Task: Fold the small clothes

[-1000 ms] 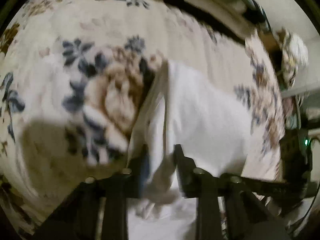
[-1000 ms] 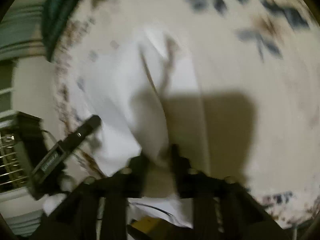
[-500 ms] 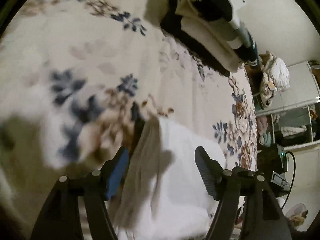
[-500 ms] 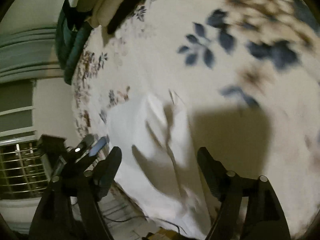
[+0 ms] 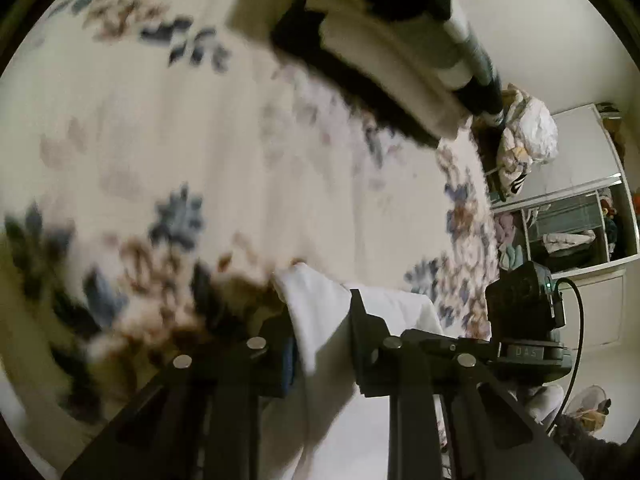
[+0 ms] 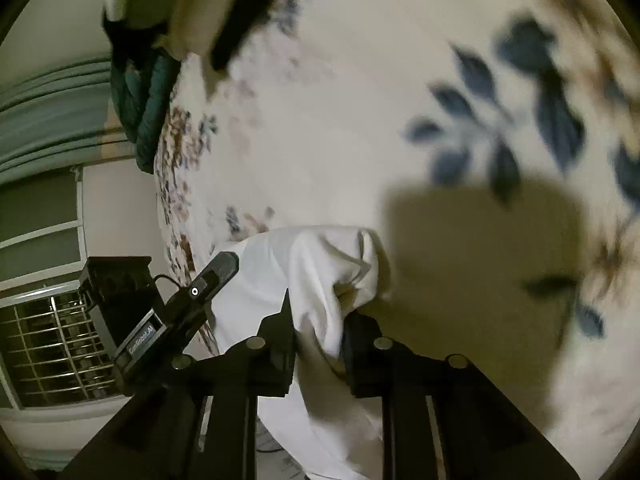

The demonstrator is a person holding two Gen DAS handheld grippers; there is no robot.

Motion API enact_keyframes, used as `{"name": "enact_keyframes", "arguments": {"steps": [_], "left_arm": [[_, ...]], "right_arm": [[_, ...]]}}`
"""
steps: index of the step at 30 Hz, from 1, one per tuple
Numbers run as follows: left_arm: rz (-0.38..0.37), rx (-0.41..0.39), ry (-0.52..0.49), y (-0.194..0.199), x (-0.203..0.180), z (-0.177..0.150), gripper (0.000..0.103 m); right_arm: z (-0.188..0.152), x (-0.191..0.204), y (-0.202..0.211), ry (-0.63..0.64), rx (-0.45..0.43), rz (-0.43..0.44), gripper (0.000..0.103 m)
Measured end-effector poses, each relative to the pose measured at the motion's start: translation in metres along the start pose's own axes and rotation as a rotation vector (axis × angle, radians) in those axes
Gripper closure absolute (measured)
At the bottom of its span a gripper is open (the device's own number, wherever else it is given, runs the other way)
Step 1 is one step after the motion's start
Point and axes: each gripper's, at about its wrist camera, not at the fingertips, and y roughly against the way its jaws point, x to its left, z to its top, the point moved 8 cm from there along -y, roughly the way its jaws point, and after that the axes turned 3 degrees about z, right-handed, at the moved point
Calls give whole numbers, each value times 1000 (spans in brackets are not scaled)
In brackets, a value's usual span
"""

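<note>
Two tools, left tool (image 5: 320, 328) and right tool (image 6: 318, 328), each clenched on white garment (image 6: 316, 264); garment bunched at near edge of floral-covered bed (image 6: 360, 128), far from stacked clothes (image 5: 384, 40).

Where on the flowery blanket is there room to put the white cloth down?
Bare flowery blanket lies between the white cloth and the folded pile. In the right view, bare blanket also lies right of the cloth. It's crowded by the pile.

A soft, matt white cloth garment (image 5: 320, 312) lies on a matt floral fabric bedspread (image 5: 240, 160). The gripper fingers (image 6: 280, 332) look like matt black plastic.
</note>
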Motion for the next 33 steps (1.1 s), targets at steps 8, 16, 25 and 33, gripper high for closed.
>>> {"name": "enact_keyframes", "arguments": {"steps": [8, 16, 25, 33], "left_arm": [[18, -24, 11, -14, 6, 97, 77], [91, -50, 21, 36, 31, 43, 47], [247, 66, 217, 90, 78, -153, 47], [370, 140, 215, 64, 87, -228, 49]], "right_arm": [[88, 57, 8, 75, -87, -46, 82], [51, 23, 31, 120, 0, -258, 38], [-111, -77, 74, -64, 99, -257, 38], [-192, -120, 63, -159, 146, -220, 38]]}}
